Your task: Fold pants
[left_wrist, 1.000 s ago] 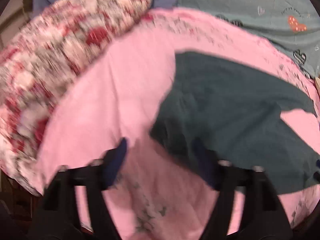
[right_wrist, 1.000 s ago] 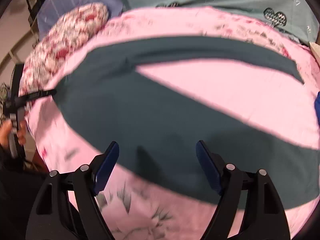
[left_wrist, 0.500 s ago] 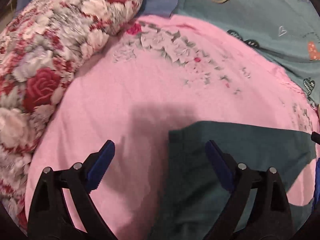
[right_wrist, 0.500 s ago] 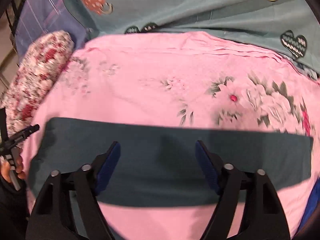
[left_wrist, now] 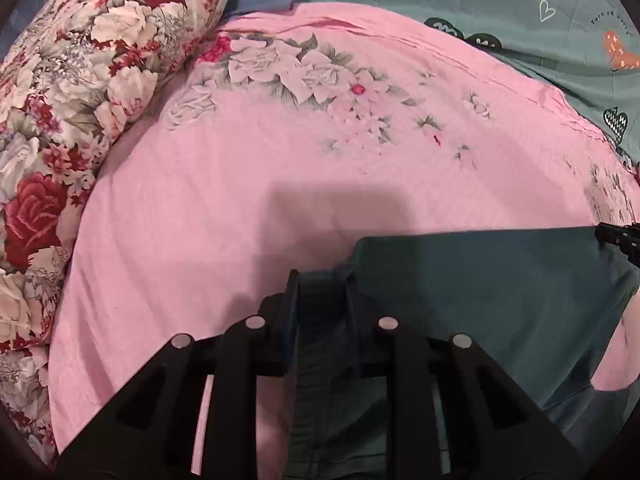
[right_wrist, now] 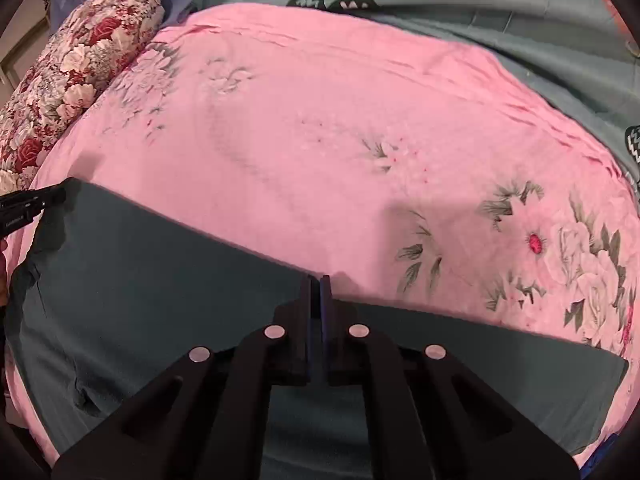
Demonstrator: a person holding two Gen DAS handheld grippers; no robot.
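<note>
Both grippers biting the far edge of the pants

Dark teal pants (right_wrist: pixel 168 280) are lying flat on the pink floral sheet (right_wrist: pixel 340 140), far edge running straight across, with lots of bare pink stretching beyond it up to the rose-print pillow (left_wrist: pixel 80 80) and the teal heart blanket (left_wrist: pixel 480 0). The left gripper (left_wrist: pixel 320 280) has just been closing and is pinching a bunched corner; the right gripper (right_wrist: pixel 319 280) is clamping nearly flat on that edge.

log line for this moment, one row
stage: grasp far edge | left gripper: jaws just closed on pants corner | right gripper: jaws just closed on pants edge | surface: pink sheet
</note>
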